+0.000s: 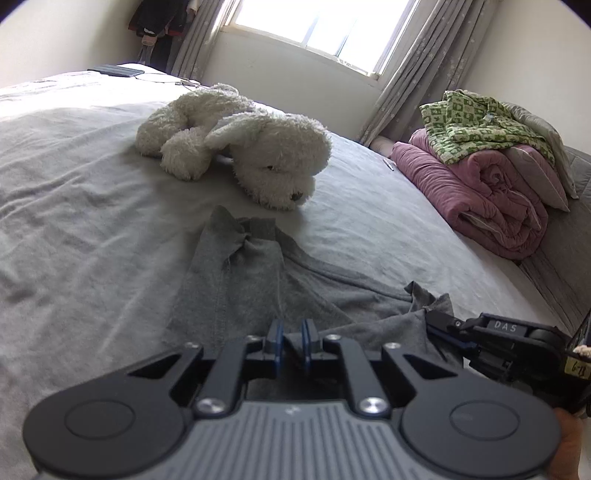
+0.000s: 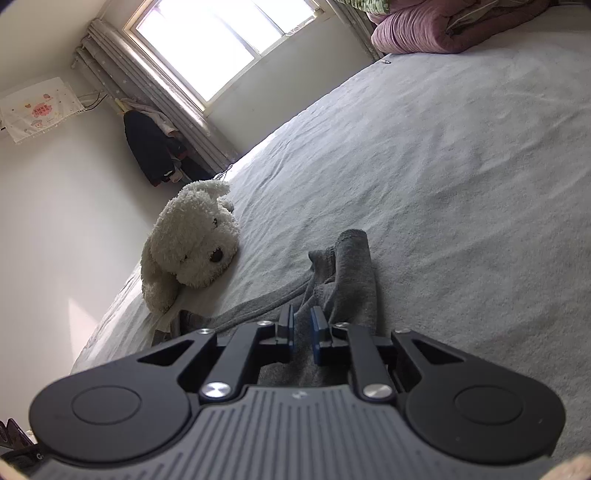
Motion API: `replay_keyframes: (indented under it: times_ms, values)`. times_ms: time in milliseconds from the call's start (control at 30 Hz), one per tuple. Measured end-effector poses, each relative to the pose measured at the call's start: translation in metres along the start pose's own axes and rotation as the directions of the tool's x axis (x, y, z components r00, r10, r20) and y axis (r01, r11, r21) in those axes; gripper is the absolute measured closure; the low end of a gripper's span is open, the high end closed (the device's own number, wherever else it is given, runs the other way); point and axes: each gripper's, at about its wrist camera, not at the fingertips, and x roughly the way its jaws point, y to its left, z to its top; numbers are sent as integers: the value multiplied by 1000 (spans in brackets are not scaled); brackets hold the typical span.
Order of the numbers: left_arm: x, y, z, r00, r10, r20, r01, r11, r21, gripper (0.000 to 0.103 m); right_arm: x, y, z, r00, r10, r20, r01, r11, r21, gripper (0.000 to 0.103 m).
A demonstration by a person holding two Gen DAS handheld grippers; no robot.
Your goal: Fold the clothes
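Bedroom: pale walls, window with grey curtains, daylight coming in.

Bed: light grey sheet, lightly wrinkled, fills most of both views.

Plush dog: white, shaggy, lying on its side on the sheet, head toward the cameras. Near the shirt's far end but apart from it.

Shirt: grey, rumpled, spread on the sheet directly in front of both grippers. One bunched sleeve or corner points toward the plush dog; another crumpled corner lies by the right gripper. In the right wrist view a rolled fold of it stands up ahead of the fingers.

Left gripper: black body, blue pads, low over the near edge of the shirt. Jaws narrowly parted, with a ridge of grey cloth rising into the gap; whether the pads press on that cloth cannot be told.

Right gripper: same make. Jaws a little apart, grey cloth lying between and under the fingers; the pads do not visibly press on it. In the left wrist view it lies at the right edge, tips at the shirt's crumpled corner.

Quilt: pink, rolled, at the far right side of the bed.

Green cloth: green-and-white pattern, heaped on top of the quilt.

Dark clothes: hanging in the corner beside the curtains.

Wall hanging: white, small pink print, seen in the right wrist view only.
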Motion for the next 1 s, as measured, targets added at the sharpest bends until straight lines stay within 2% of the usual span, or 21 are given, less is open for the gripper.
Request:
replay_keyframes:
  times_ms: [33, 133, 200, 267, 300, 367, 467, 567, 633, 667, 800, 900, 1000]
  values:
    - [-3, 0, 2, 1000, -20, 19, 20, 1000, -1, 94, -1, 3, 1, 1000, 11, -6, -11, 1000, -12, 87]
    - [-1, 0, 3, 993, -113, 12, 113, 994, 2, 92, -2, 14, 2, 998, 58, -33, -59, 997, -43, 87]
    - [10, 1, -2, 987, -154, -44, 155, 988, 12, 90, 1, 20, -1, 995, 83, -63, -87, 994, -64, 87]
    - [22, 2, -11, 989, -117, -95, 121, 992, 40, 91, 9, 23, -6, 993, 63, -100, -72, 993, -89, 87]
    - [27, 5, -16, 990, -105, -97, 111, 992, 56, 94, 13, 25, -8, 992, 49, -119, -62, 993, -102, 87]
    - [29, 12, -17, 987, -133, -91, 137, 990, 32, 95, 19, 26, -12, 990, 27, -136, -43, 992, -119, 88]
    - [33, 27, -17, 975, -201, -92, 198, 979, -41, 95, 19, 30, -13, 990, 33, -138, -53, 988, -143, 86]
    - [33, 32, -18, 968, -231, -96, 225, 972, -67, 95, 20, 39, -17, 988, 38, -153, -65, 983, -173, 82]
    - [34, 34, -18, 964, -248, -99, 240, 967, -81, 95, 20, 47, -20, 987, 35, -160, -68, 976, -205, 66]
    - [34, 34, -19, 963, -252, -100, 244, 966, -83, 95, 20, 53, -22, 986, 33, -163, -70, 972, -223, 64]
    - [36, 38, -18, 957, -270, -105, 259, 959, -111, 95, 10, 77, -28, 984, 4, -176, -52, 962, -269, 64]
    - [36, 44, -16, 951, -288, -112, 270, 951, -149, 95, -10, 100, -37, 983, -7, -184, -57, 939, -340, 64]
    - [29, 46, -10, 952, -281, -119, 260, 951, -166, 95, -35, 119, -52, 981, 7, -193, -86, 911, -402, 64]
